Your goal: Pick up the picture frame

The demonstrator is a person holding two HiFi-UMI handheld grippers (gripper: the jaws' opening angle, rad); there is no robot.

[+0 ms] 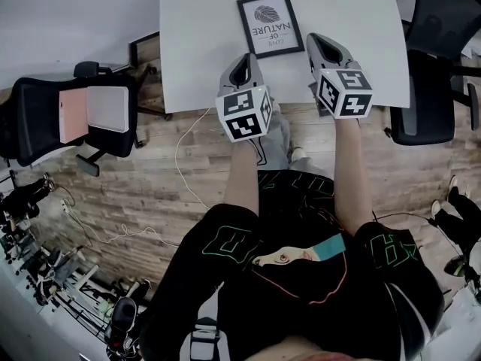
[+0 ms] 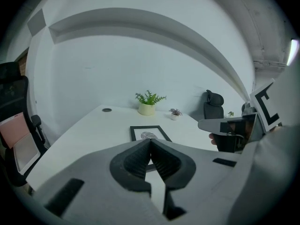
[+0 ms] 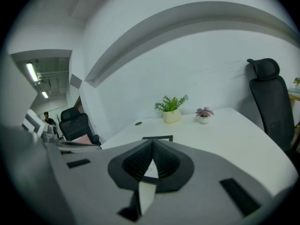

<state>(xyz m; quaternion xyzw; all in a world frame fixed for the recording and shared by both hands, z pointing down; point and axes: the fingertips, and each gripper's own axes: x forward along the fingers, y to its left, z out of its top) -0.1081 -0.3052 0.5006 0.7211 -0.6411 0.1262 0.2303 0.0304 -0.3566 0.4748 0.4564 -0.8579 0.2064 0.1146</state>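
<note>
A black picture frame [image 1: 270, 23] with a white print lies flat on the white table [image 1: 203, 43], near its front edge. Both grippers hover just short of it, side by side. My left gripper [image 1: 243, 57] is shut and empty, below the frame's lower left corner. My right gripper [image 1: 316, 39] is shut and empty too, just right of the frame's lower right corner. In the left gripper view the picture frame [image 2: 149, 133] lies right ahead of the closed jaws [image 2: 150, 141]. In the right gripper view only the frame's far edge [image 3: 158, 138] peeks above the closed jaws [image 3: 153, 142].
A potted green plant [image 2: 148, 102] and a smaller pot [image 2: 175, 113] stand at the table's far side. A black chair [image 1: 68, 115] holding pink and white boards stands to the left, another black chair [image 1: 432, 66] to the right. Cables trail over the wooden floor [image 1: 150, 194].
</note>
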